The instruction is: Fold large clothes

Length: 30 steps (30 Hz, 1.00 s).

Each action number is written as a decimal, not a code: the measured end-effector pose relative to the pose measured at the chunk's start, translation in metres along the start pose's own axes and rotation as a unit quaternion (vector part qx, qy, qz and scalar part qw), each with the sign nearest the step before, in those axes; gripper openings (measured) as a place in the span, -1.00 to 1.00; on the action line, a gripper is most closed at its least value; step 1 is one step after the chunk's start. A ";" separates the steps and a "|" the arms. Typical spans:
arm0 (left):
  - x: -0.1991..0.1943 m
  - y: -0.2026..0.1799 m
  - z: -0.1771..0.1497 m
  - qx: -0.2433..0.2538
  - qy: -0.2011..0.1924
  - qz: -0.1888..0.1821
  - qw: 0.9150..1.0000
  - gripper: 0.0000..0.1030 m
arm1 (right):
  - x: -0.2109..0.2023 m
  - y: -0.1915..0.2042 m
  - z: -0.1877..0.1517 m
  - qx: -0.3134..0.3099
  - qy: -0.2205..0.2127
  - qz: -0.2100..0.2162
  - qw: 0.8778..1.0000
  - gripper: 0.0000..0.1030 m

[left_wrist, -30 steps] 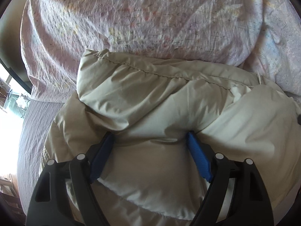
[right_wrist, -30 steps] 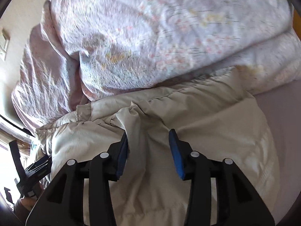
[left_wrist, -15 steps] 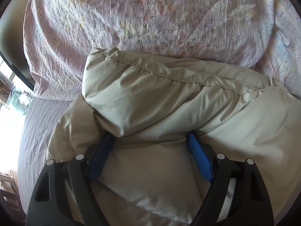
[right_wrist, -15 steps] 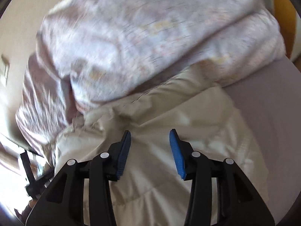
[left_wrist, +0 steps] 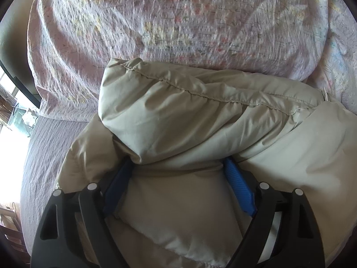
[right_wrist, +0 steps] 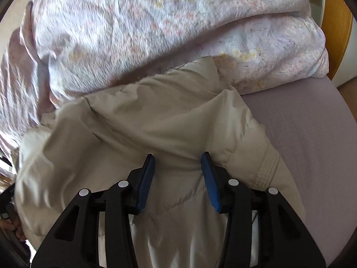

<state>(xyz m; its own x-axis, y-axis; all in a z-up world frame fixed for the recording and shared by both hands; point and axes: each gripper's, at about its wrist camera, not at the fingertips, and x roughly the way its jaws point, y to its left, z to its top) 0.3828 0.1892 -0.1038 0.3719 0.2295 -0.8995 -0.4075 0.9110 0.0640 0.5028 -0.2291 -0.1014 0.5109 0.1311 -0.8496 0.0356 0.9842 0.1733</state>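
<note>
A beige puffer jacket (left_wrist: 189, 120) lies bunched on the bed, also in the right wrist view (right_wrist: 169, 125). My left gripper (left_wrist: 178, 167) is wide open, its blue fingers (left_wrist: 238, 183) pushed under a thick fold of the jacket, with padding bulging between them. My right gripper (right_wrist: 177, 163) is open above the jacket near its right edge, with a ribbed cuff (right_wrist: 267, 169) just to its right. Its fingers (right_wrist: 209, 178) rest against the fabric without pinching it.
A crumpled floral duvet (left_wrist: 178, 22) is piled behind the jacket, also in the right wrist view (right_wrist: 156, 26). A mauve bed sheet (right_wrist: 308, 134) lies to the right and on the left (left_wrist: 42, 160). A wooden headboard (right_wrist: 337, 22) is at far right. A bright window (left_wrist: 9, 116) is at left.
The left gripper has pushed forward, lifting the jacket fold higher. The right gripper has swung right and let go of the fabric ridge between its fingers; the cuff and more sheet now show.
</note>
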 end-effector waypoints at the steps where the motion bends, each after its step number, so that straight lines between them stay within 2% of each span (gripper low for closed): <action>1: 0.001 0.001 0.001 -0.001 -0.001 0.000 1.000 0.65 | 0.003 0.003 0.000 -0.007 0.001 -0.007 1.000 -0.08; 15: 0.012 0.006 -0.013 -0.009 -0.033 -0.005 0.999 0.79 | 0.048 0.059 -0.016 -0.087 -0.036 -0.077 0.993 0.09; 23: 0.029 0.008 -0.026 -0.016 -0.044 -0.007 0.999 0.88 | 0.077 0.083 -0.032 -0.097 -0.064 -0.085 0.990 0.13; 30: 0.044 0.009 -0.029 -0.019 -0.050 -0.006 0.999 0.93 | 0.090 0.081 -0.032 -0.096 -0.078 -0.083 0.989 0.14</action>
<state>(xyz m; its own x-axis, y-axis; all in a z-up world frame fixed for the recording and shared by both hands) 0.3718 0.1973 -0.1550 0.4578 0.2541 -0.8520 -0.4328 0.9008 0.0361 0.5237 -0.1337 -0.1800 0.6388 -0.0397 -0.7684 -0.0257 0.9970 -0.0729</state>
